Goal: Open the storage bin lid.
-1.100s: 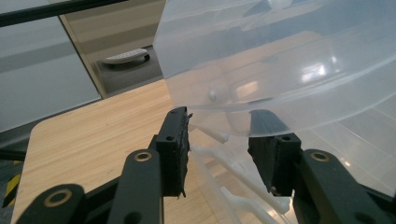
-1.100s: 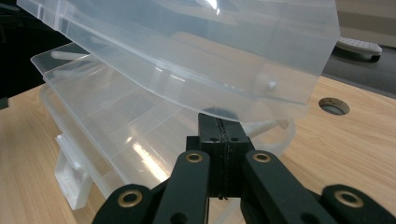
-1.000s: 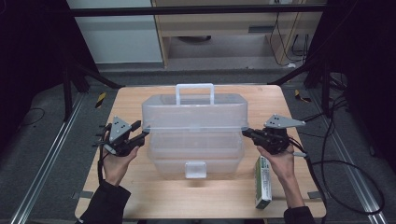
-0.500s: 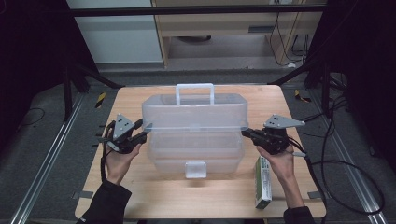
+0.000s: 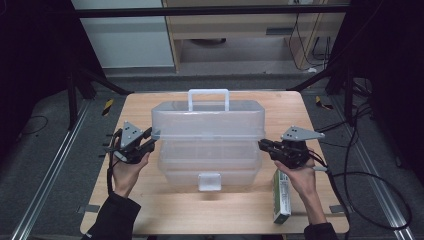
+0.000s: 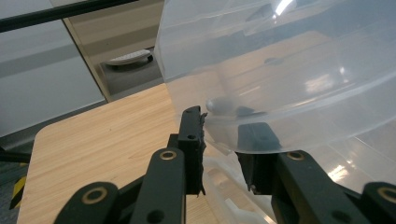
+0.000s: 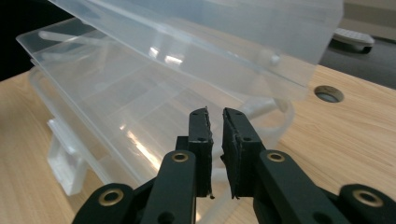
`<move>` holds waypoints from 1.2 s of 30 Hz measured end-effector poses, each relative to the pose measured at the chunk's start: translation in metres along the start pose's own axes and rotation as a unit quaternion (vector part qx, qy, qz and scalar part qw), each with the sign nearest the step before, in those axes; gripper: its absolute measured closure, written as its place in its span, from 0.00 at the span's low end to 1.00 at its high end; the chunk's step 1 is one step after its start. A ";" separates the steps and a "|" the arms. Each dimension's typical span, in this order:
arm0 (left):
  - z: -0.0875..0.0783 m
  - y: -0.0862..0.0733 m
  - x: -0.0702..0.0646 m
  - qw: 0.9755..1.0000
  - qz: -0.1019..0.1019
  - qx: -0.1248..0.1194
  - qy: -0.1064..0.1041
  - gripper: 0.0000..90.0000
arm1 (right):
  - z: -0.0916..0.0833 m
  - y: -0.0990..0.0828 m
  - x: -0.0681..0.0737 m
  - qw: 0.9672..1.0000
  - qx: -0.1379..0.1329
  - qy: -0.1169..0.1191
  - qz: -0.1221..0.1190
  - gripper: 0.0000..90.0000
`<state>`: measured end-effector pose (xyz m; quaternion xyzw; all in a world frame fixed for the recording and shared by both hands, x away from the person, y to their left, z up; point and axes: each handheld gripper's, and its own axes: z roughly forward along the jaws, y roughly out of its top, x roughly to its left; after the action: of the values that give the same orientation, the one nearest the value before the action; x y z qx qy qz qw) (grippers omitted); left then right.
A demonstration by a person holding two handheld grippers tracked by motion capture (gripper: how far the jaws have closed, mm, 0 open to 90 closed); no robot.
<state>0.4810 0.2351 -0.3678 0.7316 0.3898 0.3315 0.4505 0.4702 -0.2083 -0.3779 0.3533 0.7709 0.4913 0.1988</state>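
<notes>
The clear plastic storage box [image 5: 207, 145] sat mid-table [image 5: 150, 200], its hinged lid [image 5: 207, 117] raised off the base, handle up. The left gripper [image 5: 148, 141], at the lid's left corner, had just been closing its jaws, the lid's rim between them though not clearly pinched. The right gripper [image 5: 261, 144] had just eased apart, a narrow empty gap, pads off the plastic: likely a hand-over of the lid. Both hands rested palm-up at the box's ends. A green carton [image 5: 281, 197] lay under the right forearm

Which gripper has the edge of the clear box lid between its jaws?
The left gripper: its jaws, just closing, straddle the rim of the lid. The right gripper, its jaws just opening, has nothing between them.
</notes>
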 end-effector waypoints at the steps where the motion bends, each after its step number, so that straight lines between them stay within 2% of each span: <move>1: 0.000 0.001 0.001 1.000 -0.001 0.002 0.000 0.80 | -0.001 -0.002 -0.001 1.000 0.002 0.000 0.003 0.87; 8: 0.001 0.005 0.002 1.000 -0.003 0.004 -0.002 0.80 | 0.000 -0.019 -0.006 0.999 0.036 -0.012 0.024 0.83; 17: 0.002 0.009 0.004 1.000 -0.009 0.008 -0.004 0.80 | 0.013 -0.029 -0.006 0.997 0.065 -0.011 0.027 0.82; 29: 0.005 0.015 0.008 1.000 -0.022 0.005 -0.004 0.81 | 0.018 -0.032 -0.005 0.997 0.076 -0.002 0.027 0.83; 32: 0.007 0.018 0.009 1.000 -0.029 0.003 -0.001 0.81 | 0.019 -0.033 -0.006 0.996 0.077 0.004 0.038 0.83; 36: 0.008 0.021 0.012 0.999 -0.036 -0.001 0.000 0.82 | 0.020 -0.033 -0.006 0.996 0.077 0.006 0.039 0.85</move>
<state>0.4994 0.2356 -0.3498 0.7167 0.4156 0.3154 0.4628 0.4757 -0.2093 -0.4170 0.3945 0.7931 0.4403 0.1465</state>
